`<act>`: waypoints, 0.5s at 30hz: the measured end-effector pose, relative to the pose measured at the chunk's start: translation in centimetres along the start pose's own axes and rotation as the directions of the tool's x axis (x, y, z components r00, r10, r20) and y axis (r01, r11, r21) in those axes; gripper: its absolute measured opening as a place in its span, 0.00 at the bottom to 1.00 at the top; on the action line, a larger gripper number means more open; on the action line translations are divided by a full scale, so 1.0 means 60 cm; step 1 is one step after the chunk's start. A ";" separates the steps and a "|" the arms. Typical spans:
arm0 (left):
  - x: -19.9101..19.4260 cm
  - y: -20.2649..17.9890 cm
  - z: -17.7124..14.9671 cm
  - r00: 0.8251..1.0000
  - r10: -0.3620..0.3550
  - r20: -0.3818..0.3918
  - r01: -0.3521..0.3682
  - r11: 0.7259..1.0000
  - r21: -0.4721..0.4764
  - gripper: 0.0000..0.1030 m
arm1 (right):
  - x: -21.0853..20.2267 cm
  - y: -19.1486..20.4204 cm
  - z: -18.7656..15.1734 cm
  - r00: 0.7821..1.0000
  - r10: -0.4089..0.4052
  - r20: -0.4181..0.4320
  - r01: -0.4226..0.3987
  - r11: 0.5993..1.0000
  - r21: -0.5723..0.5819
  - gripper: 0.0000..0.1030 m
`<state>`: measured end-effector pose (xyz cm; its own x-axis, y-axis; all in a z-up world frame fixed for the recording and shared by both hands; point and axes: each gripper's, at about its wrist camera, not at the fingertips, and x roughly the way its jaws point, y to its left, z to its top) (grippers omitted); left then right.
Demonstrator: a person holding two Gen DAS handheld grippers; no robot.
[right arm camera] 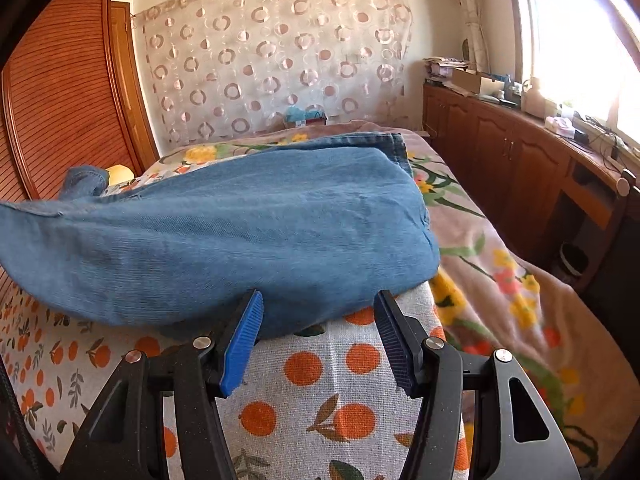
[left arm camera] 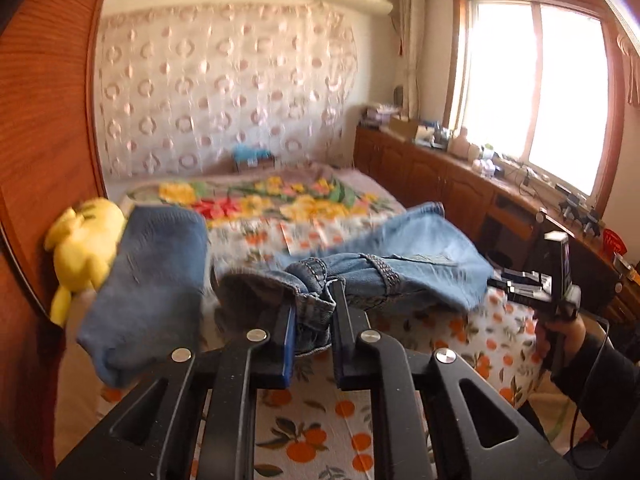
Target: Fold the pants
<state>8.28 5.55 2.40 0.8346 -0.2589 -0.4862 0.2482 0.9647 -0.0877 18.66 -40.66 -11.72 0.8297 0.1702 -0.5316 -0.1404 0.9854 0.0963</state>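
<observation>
One pair of jeans (left arm camera: 400, 276), its waistband bunched between the left jaws and its leg just ahead of the right jaws. One blue sock (left arm camera: 148, 288) and one yellow plush toy (left arm camera: 86, 248), both left of the left jaws. One bed (right arm camera: 500, 280) beneath. Two grippers.

The jeans (right arm camera: 224, 232) are lying across the sheet (right arm camera: 320, 380) on the bed, a blanket (right arm camera: 500, 248) spreading behind and right of them, a plush toy (left arm camera: 82, 248) sitting left, cabinets (right arm camera: 500, 148) standing along the right
</observation>
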 end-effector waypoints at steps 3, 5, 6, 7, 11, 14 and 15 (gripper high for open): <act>-0.023 0.020 0.009 0.999 0.034 0.031 -0.033 0.999 -0.009 0.15 | -0.005 -0.008 -0.004 1.000 0.001 0.016 -0.002 1.000 0.013 0.58; -0.032 0.038 0.006 0.998 0.056 0.034 -0.055 0.998 -0.026 0.15 | -0.007 -0.008 -0.007 1.000 0.001 0.021 -0.001 1.000 0.017 0.58; -0.035 0.047 0.001 0.998 0.062 0.023 -0.062 0.998 -0.031 0.15 | -0.007 -0.007 -0.008 1.000 0.000 0.021 0.000 1.000 0.019 0.58; -0.037 0.054 -0.008 0.998 0.058 0.009 -0.057 0.998 -0.036 0.15 | -0.006 -0.006 -0.009 1.000 0.001 0.020 -0.001 1.000 0.021 0.58; -0.031 0.041 -0.068 0.996 0.045 -0.078 -0.046 0.999 -0.016 0.15 | -0.004 -0.002 -0.010 1.000 0.001 0.017 -0.002 1.000 0.023 0.58; -0.026 0.029 -0.110 0.991 0.029 -0.134 -0.032 0.999 -0.024 0.15 | -0.004 -0.002 -0.009 1.000 0.002 0.014 -0.003 1.000 0.026 0.58; -0.025 0.027 -0.123 0.988 0.027 -0.151 -0.031 0.999 -0.025 0.15 | -0.004 -0.002 -0.008 1.000 0.002 0.012 -0.003 1.000 0.027 0.58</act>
<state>3.81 7.82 -3.45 0.7569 -0.2227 -0.6145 0.2097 0.9732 -0.0944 18.25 -40.83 -12.03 0.8359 0.1725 -0.5210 -0.1283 0.9844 0.1201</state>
